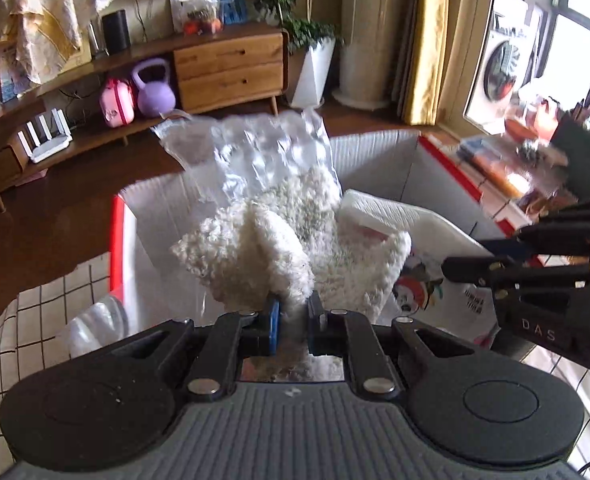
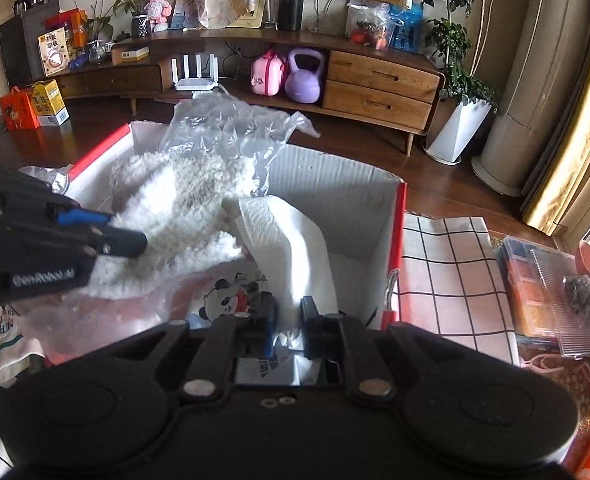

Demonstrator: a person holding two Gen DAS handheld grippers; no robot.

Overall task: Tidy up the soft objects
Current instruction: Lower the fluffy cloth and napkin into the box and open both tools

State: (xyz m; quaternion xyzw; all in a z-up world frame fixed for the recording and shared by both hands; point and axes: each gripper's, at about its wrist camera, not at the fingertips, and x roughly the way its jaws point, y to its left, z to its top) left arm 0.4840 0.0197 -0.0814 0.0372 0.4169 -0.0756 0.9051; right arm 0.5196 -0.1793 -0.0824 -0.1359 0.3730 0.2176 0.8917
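Note:
A white fluffy fleece cloth [image 1: 255, 248] [image 2: 175, 208] lies in a white cardboard box [image 1: 375, 148] [image 2: 335, 172] with red edges, partly under a clear bubble-wrap bag [image 1: 263, 148] [image 2: 231, 128]. My left gripper [image 1: 293, 314] [image 2: 135, 240] is shut on the fleece's near edge. A folded white paper towel [image 1: 399, 212] [image 2: 287, 232] leans in the box over a panda-printed bag [image 1: 419, 292] [image 2: 231, 300]. My right gripper [image 2: 289, 320] [image 1: 479, 252] hovers at the box's near side. Its jaws stand slightly apart, with the towel's lower edge loose between them.
The box rests on a checked cloth [image 1: 23, 320] [image 2: 447, 272]. A clear plastic case [image 2: 543, 292] lies to the right. Behind, across the wooden floor, stand a low wooden cabinet [image 2: 379, 88], a purple kettlebell [image 2: 303, 76] and a potted plant [image 2: 459, 128].

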